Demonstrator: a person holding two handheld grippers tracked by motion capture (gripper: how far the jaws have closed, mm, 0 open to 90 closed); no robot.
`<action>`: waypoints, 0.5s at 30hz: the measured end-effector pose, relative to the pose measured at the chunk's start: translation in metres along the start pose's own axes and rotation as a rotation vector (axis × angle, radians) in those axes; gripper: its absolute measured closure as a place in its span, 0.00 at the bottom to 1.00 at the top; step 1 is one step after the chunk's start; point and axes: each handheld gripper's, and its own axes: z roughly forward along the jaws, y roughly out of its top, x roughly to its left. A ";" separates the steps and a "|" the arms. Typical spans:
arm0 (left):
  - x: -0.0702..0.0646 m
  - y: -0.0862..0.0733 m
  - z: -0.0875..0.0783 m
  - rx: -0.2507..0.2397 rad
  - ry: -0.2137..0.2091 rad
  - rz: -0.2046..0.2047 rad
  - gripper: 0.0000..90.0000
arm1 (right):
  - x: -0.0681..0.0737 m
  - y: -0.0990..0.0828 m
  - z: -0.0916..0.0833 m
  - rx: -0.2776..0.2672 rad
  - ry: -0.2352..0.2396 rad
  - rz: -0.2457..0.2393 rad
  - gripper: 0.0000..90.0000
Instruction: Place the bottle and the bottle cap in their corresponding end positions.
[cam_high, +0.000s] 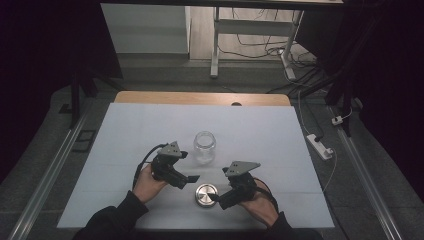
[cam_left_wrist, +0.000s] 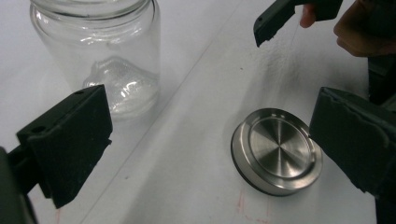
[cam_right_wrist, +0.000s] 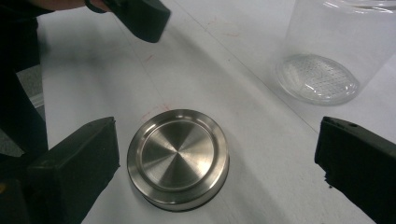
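Observation:
A clear, empty glass jar (cam_high: 205, 146) stands without its lid at the middle of the white-covered table (cam_high: 125, 130). A round steel lid (cam_high: 206, 195) lies flat in front of it. My left gripper (cam_high: 190, 166) is open, just left of the lid. In the left gripper view the jar (cam_left_wrist: 100, 51) is beyond the left jaw and the lid (cam_left_wrist: 278, 151) lies beside the right jaw. My right gripper (cam_high: 220, 184) is open at the lid's right side. In the right gripper view the lid (cam_right_wrist: 177, 156) lies on the table between the jaws, nearer the left one, untouched. The jar (cam_right_wrist: 327, 60) is farther off.
The table's wooden back edge (cam_high: 200, 97) shows beyond the white cover. A white power strip (cam_high: 320, 145) with its cable lies on the floor to the right. A desk frame (cam_high: 215, 45) and loose cables stand behind the table. Metal rails run along both sides.

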 end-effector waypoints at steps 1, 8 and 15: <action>-0.001 -0.001 -0.001 0.001 -0.002 0.000 0.01 | 0.000 0.000 0.000 -0.001 -0.001 -0.001 0.00; -0.006 -0.005 -0.007 -0.003 -0.005 -0.007 0.01 | 0.001 0.000 -0.004 -0.005 -0.003 -0.004 0.00; -0.011 -0.009 -0.013 -0.015 -0.011 -0.011 0.01 | 0.002 0.000 -0.010 -0.021 -0.001 -0.003 0.00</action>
